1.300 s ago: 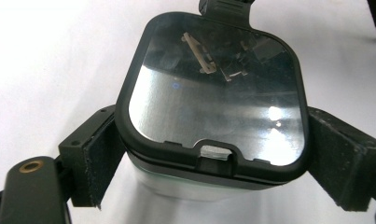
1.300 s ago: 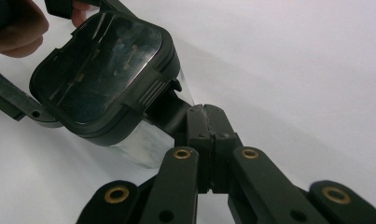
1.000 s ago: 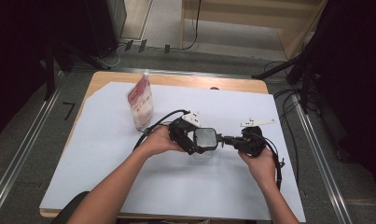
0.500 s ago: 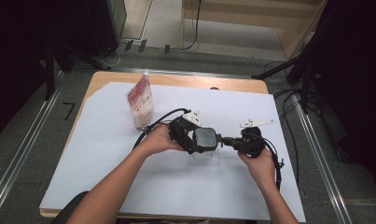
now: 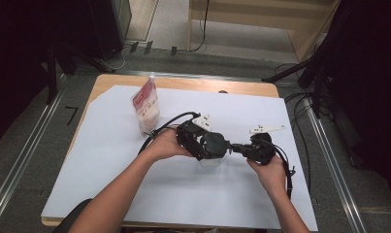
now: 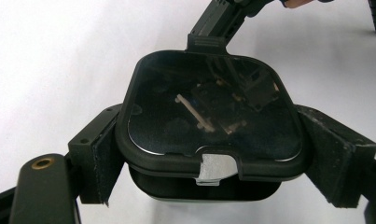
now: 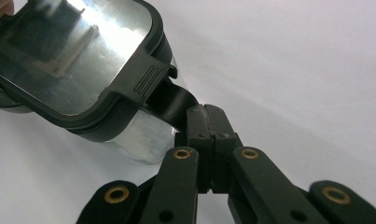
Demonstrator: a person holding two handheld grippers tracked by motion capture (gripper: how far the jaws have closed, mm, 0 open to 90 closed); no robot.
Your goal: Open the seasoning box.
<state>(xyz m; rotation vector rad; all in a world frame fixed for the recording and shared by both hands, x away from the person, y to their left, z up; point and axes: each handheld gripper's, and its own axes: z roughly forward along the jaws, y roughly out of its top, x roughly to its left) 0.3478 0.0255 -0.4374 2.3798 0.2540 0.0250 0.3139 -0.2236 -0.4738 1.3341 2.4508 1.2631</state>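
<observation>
A clear squarish container with a glossy black lid (image 5: 211,145) sits at the middle of the white sheet. My left gripper (image 5: 199,141) is shut on it, with one padded jaw on each side wall (image 6: 216,156). The lid (image 6: 209,112) faces the camera in the left gripper view, with a small silver tab (image 6: 216,168) at its near edge. My right gripper (image 5: 237,147) comes in from the right and is shut on the lid's black side flap (image 7: 171,100). Its jaws meet at the flap (image 7: 206,126). The container's clear wall (image 7: 139,135) shows under the lid (image 7: 78,60).
A red and white snack bag (image 5: 145,104) stands upright at the back left of the white sheet (image 5: 135,194). The wooden table edge (image 5: 183,83) runs along the back. Cables trail from both grippers over the sheet.
</observation>
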